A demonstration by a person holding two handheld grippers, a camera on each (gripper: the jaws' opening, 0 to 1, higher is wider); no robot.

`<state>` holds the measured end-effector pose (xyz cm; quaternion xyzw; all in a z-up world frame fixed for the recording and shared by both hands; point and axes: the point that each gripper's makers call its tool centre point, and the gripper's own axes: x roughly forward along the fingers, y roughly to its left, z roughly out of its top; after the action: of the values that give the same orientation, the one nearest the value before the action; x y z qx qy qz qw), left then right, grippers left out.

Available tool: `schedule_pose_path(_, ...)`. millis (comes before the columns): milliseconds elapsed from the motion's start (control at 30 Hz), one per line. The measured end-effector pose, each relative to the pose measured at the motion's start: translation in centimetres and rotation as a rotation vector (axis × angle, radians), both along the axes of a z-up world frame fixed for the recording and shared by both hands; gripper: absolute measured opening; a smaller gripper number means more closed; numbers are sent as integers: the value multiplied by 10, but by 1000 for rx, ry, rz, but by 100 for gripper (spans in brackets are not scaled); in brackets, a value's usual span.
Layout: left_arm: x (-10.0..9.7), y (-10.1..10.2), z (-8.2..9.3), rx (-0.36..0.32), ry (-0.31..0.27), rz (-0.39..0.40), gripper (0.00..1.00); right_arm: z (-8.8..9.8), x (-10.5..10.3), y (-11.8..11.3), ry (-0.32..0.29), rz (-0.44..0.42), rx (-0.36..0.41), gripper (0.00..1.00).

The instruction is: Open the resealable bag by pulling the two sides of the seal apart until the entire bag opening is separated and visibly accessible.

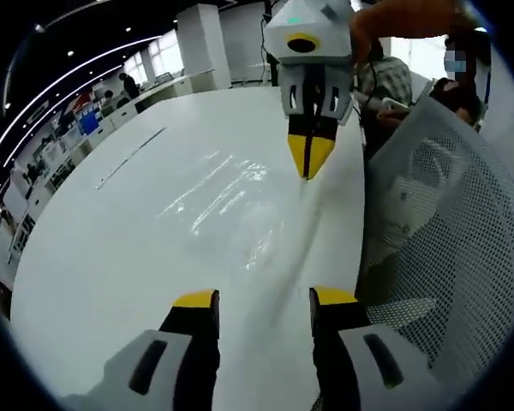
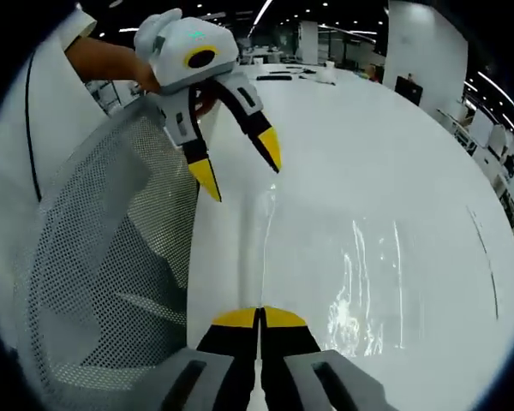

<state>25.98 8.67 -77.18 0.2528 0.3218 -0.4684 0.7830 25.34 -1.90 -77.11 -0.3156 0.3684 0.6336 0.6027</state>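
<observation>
Left gripper view, lower edge: left gripper [image 1: 263,300], yellow-tipped black jaws spread wide, nothing between them, hovering over the large white glossy table [image 1: 111,248]. Centre of the frame: clear, nearly invisible resealable plastic bag [image 1: 231,201] lying flat on the table, traced mostly by glare streaks, its long edge running from near the lower jaws up toward the top centre. Top centre: right gripper [image 1: 309,161], white body, yellow tips pressed together on the far end of that bag edge. Right side of the frame: white mesh chair back [image 1: 445,231], close against the table edge. Upper right: a seated person, partly hidden behind the chair. Upper left: office desks, far off.

Right gripper view, left side: same mesh chair [image 2: 103,257], with a bare forearm at the upper left. Upper left of centre: left gripper [image 2: 238,173], seen from the front, jaws splayed apart, clear of the bag. Bottom centre: right gripper [image 2: 259,318], yellow tips closed tight, pinching the near end of the bag's edge, a detail hidden at a distance in the other view. Right of centre: bag [image 2: 368,274], glare streaks across the table [image 2: 368,128].
</observation>
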Motion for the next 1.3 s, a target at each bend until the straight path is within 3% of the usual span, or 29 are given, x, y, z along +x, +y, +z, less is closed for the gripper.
schedule_pose_path(333, 2, -7, 1, 41, -39, -85, 29, 7, -3, -2, 9, 10, 10, 0)
schedule_pose_path(700, 5, -8, 3, 60, -85, -126, 13, 14, -5, -8, 7, 4, 26, 0)
schedule_pose_path(1167, 10, -11, 11, 90, -186, -165, 20, 13, -10, -6, 29, -7, 28, 0)
schedule_pose_path(1300, 5, -16, 12, 95, -194, -203, 14, 16, -12, -3, 28, 5, 31, 0)
